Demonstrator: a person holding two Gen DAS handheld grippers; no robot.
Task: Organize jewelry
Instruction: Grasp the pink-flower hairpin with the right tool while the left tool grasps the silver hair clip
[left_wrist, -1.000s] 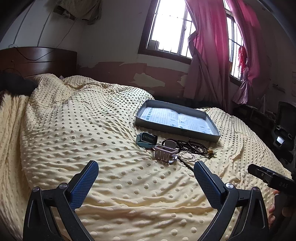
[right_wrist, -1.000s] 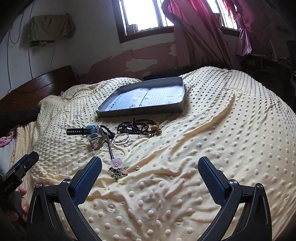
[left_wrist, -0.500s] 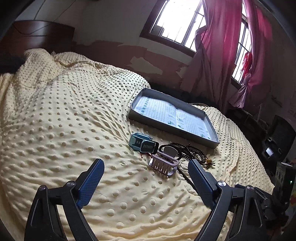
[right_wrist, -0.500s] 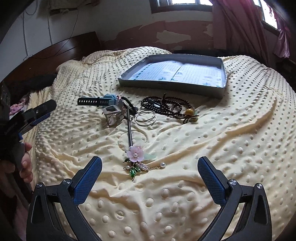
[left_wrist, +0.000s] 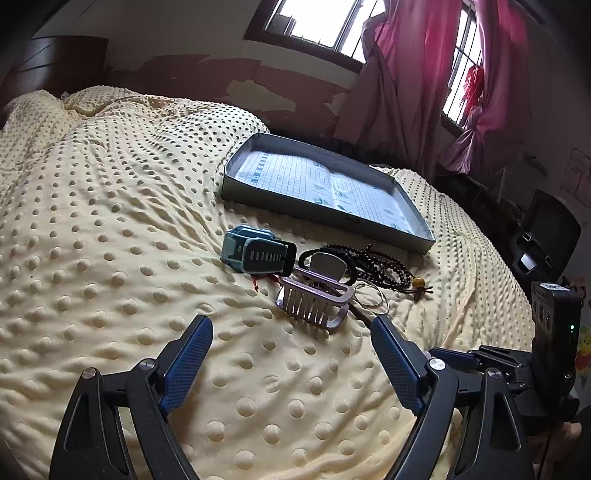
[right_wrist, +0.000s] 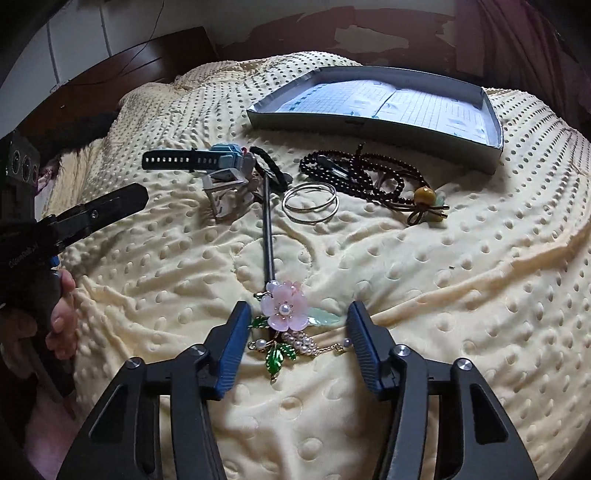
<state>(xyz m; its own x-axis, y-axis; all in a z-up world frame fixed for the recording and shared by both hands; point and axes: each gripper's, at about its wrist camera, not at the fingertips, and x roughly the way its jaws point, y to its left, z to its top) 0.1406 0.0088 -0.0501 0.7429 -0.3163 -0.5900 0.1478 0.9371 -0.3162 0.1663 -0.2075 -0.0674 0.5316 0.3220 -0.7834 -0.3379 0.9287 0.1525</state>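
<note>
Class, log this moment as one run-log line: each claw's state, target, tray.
right claw: open, straddling flower hairpin | left claw: open, before metal hair clip | tray: no jewelry inside

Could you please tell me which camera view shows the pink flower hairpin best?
The right wrist view: the pink flower hairpin lies whole between the right gripper fingers. The left wrist view shows only a sliver of its dark stick.

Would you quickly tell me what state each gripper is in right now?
Left gripper: open, holding nothing, short of the hair clip.
Right gripper: open, its fingers on either side of the flower hairpin, not yet closed on it.
</note>
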